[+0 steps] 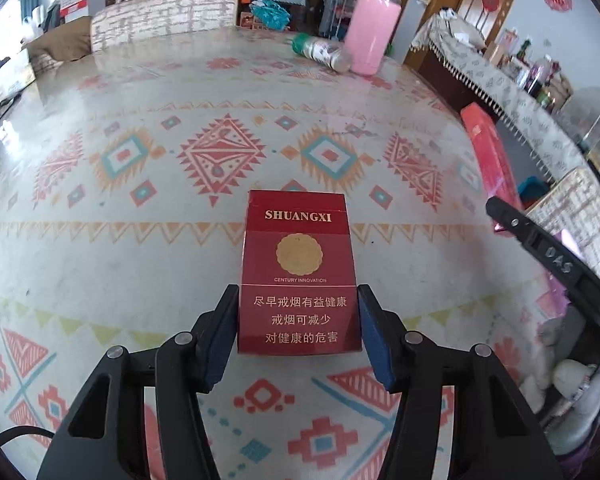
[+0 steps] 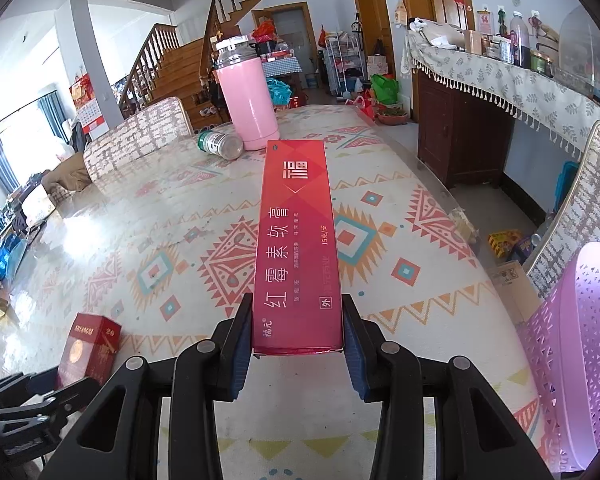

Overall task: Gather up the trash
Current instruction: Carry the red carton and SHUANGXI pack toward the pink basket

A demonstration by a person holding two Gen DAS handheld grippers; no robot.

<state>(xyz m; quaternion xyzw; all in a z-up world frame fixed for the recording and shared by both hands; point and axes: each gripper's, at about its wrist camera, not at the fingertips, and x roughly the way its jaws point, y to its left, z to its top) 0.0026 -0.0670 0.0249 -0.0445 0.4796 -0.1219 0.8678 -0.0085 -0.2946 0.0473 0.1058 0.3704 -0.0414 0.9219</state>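
Note:
My left gripper [image 1: 298, 300] is shut on a red Shuangxi cigarette pack [image 1: 298, 272], held by its lower sides just above the patterned tablecloth [image 1: 140, 200]. The pack also shows in the right wrist view [image 2: 90, 350] at lower left, with the left gripper [image 2: 66, 394] behind it. My right gripper [image 2: 298, 316] is shut on the near end of a long red ointment box [image 2: 296, 240], held level above the table. That box shows at the right of the left wrist view [image 1: 490, 156].
A pink thermos [image 2: 248, 100] stands at the table's far end, with a green-capped bottle [image 2: 220, 144] lying beside it. A pink perforated basket [image 2: 580, 360] sits at lower right. A padded chair [image 2: 140, 136] stands at far left, a cloth-covered sideboard [image 2: 500, 80] to the right.

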